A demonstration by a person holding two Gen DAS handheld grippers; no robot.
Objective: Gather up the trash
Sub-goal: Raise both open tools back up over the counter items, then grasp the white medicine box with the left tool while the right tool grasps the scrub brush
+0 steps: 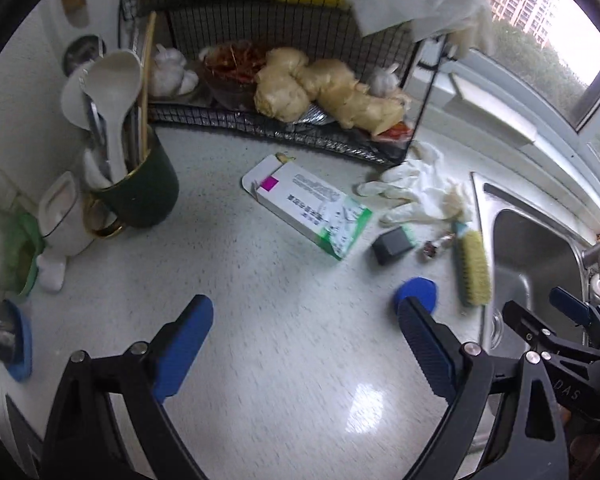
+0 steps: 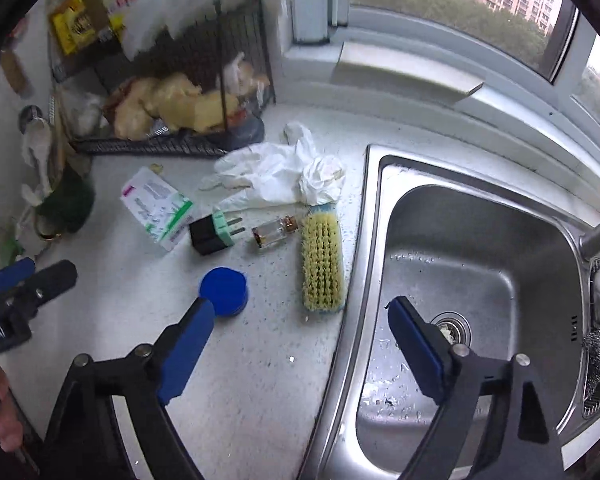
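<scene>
- Trash lies uncollected on the countertop [image 1: 260,320]: a crumpled white glove [image 2: 276,176], a flattened carton [image 1: 312,208], a blue cap [image 2: 224,290] and a small glass vial [image 2: 274,232] all sit loose, so the task looks barely begun (no bin or bag shows in either view).
- Left gripper [image 1: 304,344] hangs over bare counter, its jaws spread wide with nothing between them; the carton lies well ahead of its fingertips, the glove farther ahead and to the right.
- Blue cap sits just beyond the tip of the left gripper's right-hand finger [image 1: 424,344]; whether the two touch I cannot tell.
- Right gripper [image 2: 300,344] straddles the rim of the sink [image 2: 364,240], jaws apart and gripping nothing; its left finger [image 2: 188,348] is over the counter, just short of the cap, its right finger over the basin.
- Scrub brush [image 2: 324,260] and plug adapter [image 2: 212,234] lie ahead of the right gripper's fingers, probably not trash.
- Glove sits farther ahead, beyond the brush.
</scene>
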